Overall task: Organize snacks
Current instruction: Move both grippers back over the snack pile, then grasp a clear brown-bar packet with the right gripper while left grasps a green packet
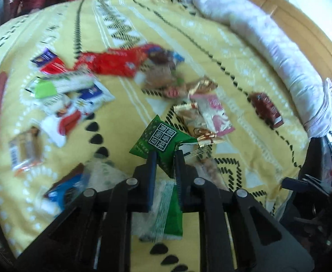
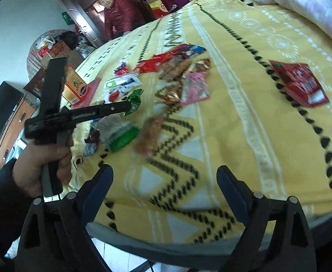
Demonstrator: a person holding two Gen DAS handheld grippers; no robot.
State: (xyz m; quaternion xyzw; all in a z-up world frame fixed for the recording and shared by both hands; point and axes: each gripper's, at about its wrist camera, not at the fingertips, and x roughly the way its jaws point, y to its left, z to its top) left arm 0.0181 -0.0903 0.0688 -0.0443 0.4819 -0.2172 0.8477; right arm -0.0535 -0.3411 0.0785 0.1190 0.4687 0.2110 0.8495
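Snack packets lie scattered over a yellow patterned bedspread (image 1: 211, 45). My left gripper (image 1: 164, 156) is shut on a green packet with white print (image 1: 163, 139), held just above the cover; the right wrist view shows that left gripper (image 2: 129, 105) side-on with the green packet (image 2: 134, 100) at its tip. Beneath it lies a second green-and-clear packet (image 1: 171, 215). My right gripper (image 2: 166, 174) stands open over bare cover near the bed's front edge, nothing between its fingers. A brown snack (image 2: 150, 136) and a green packet (image 2: 123, 138) lie just beyond it.
A long red packet (image 1: 111, 62), a pink packet (image 1: 213, 113) and a dark red packet (image 1: 267, 110) lie further off. A rolled white quilt (image 1: 256, 34) lines the wooden headboard (image 1: 302, 25). A person in a red jacket (image 2: 120, 15) stands past the far side, near an orange box (image 2: 75, 86).
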